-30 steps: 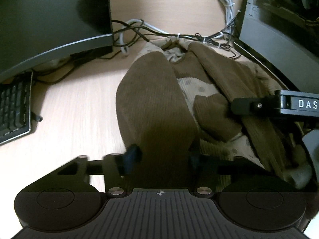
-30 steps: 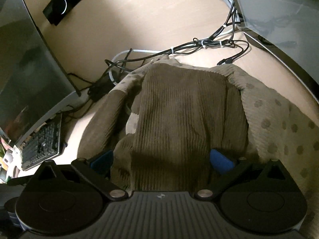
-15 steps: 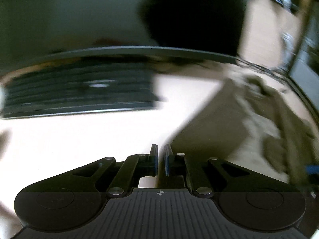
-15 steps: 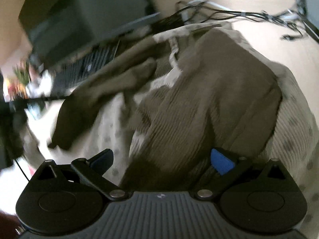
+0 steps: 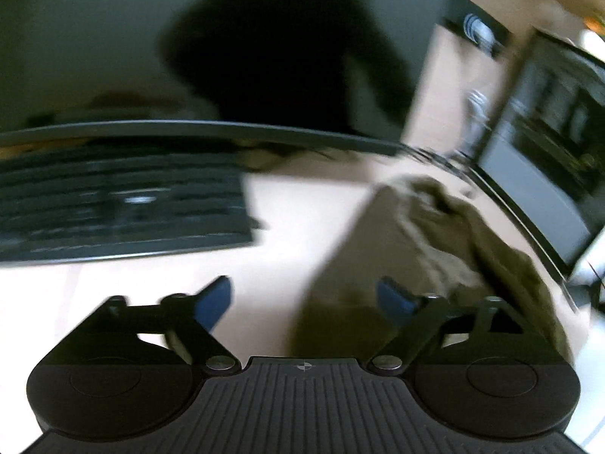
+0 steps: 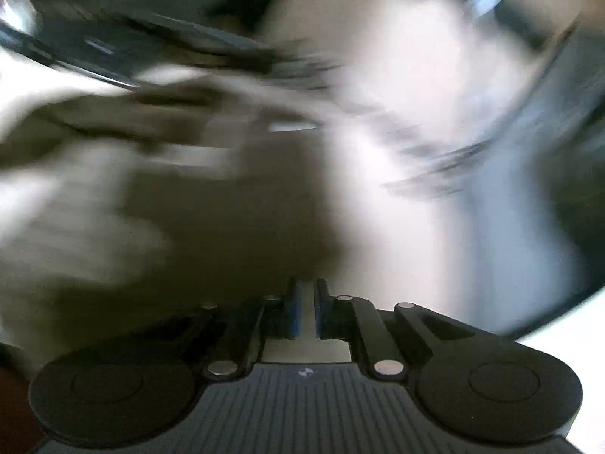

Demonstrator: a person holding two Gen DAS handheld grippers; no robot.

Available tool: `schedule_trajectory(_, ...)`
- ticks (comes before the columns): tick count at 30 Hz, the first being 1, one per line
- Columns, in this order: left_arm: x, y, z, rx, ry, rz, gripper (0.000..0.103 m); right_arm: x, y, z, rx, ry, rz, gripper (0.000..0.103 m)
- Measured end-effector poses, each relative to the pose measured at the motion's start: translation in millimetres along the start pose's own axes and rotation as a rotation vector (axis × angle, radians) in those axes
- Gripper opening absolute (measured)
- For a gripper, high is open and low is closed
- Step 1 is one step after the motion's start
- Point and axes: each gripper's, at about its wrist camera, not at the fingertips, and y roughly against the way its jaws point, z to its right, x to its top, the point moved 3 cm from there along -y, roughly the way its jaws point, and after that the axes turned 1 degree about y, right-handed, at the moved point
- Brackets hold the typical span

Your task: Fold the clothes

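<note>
At the far left of the left wrist view a black keyboard (image 5: pixel 124 215) lies on the pale worktop (image 5: pixel 287 227) under the lower edge of a dark monitor (image 5: pixel 189 56). The left gripper (image 5: pixel 304 299) hangs above bare worktop, its jaws opening, spread wide with nothing between them. The brown sweater (image 5: pixel 446 249) lies to the right of those jaws, its near edge just beside the right-hand blue pad, and its long axis seems to run away from the camera toward a computer case (image 5: pixel 548 174) at the far right. In the heavily blurred right wrist view, the sweater (image 6: pixel 227 219) fills the left and middle while the right gripper (image 6: pixel 307 314) sits at its right-hand margin, jaws closing and almost together; whether a thin fold of fabric is caught there cannot be told, only a pale strip shows in the gap. The right hand looks nearer the garment; the left would have to swing rightward to reach its edge.
</note>
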Motion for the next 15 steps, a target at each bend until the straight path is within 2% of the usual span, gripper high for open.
schedule_trajectory(2,-0.2,-11.0,18.2,-0.034,-0.058,-0.01,0.095,0.6,2.4,34.0,-0.219,0.039,0.013,0.007)
schedule_trajectory(3,0.2,-18.7,24.4,-0.03,-0.08,-0.013,0.096,2.8,6.7,48.9,-0.263,0.014,0.025,0.013)
schedule_trajectory(4,0.6,-26.4,30.6,-0.025,-0.103,-0.015,0.096,8.0,13.3,58.4,-0.22,-0.065,0.05,0.022)
schedule_trajectory(5,1.1,-34.2,36.7,-0.021,-0.125,-0.018,0.096,14.6,20.0,64.8,-0.149,-0.159,0.082,0.055)
schedule_trajectory(6,2.4,-41.8,39.5,-0.011,-0.124,-0.027,0.096,20.3,24.1,65.8,-0.082,-0.23,0.111,0.078)
schedule_trajectory(9,10.5,-71.3,43.8,0.004,-0.124,-0.077,0.096,41.2,11.8,34.1,0.141,-0.379,0.15,0.08)
schedule_trajectory(11,15.9,-93.7,47.1,0.023,-0.14,-0.117,0.095,55.9,-10.9,3.4,0.257,-0.459,0.138,0.08)
schedule_trajectory(12,17.9,-105.2,49.8,0.04,-0.156,-0.137,0.09,63.6,-23.7,-14.7,0.295,-0.481,0.121,0.08)
schedule_trajectory(13,17.9,-111.2,51.7,0.048,-0.168,-0.157,0.071,70.1,-37.4,-33.0,0.319,-0.472,0.094,0.08)
schedule_trajectory(14,17.9,-117.2,53.7,0.055,-0.181,-0.176,0.059,75.2,-52.1,-50.5,0.342,-0.448,0.061,0.078)
schedule_trajectory(15,17.9,-123.2,55.6,0.063,-0.194,-0.195,0.041,75.1,-61.5,-62.9,0.365,-0.403,0.035,0.062)
